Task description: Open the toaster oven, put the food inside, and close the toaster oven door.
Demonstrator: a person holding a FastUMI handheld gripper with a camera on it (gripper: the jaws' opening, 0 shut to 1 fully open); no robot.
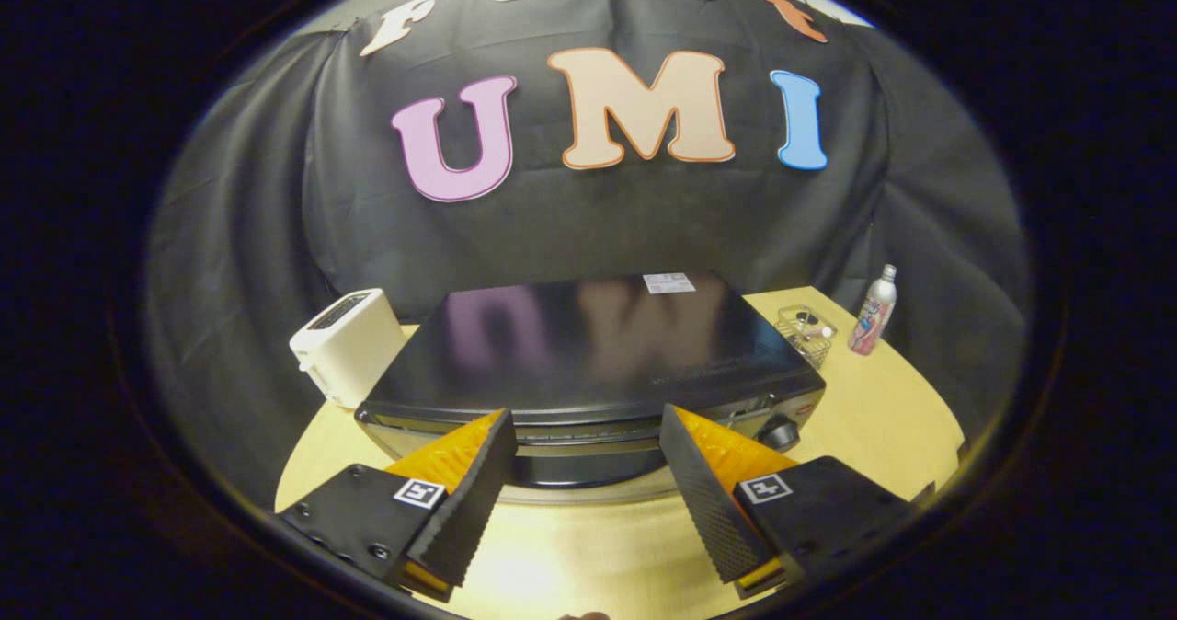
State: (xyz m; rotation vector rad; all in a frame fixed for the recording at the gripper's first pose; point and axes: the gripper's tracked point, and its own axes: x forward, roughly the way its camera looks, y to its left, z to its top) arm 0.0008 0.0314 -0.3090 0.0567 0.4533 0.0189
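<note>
A black toaster oven with a glossy top stands on the light wooden table, seen from above its front. Its door handle runs along the front top edge, and a round knob sits at the front right. My gripper is open, its two fingertips spread wide just above and in front of the handle, nothing held between them. I cannot tell whether the tips touch the oven. The door looks shut. No food shows.
A white slot toaster stands left of the oven. At the right rear are a small clear container and a slim bottle. Black cloth walls close in behind the table.
</note>
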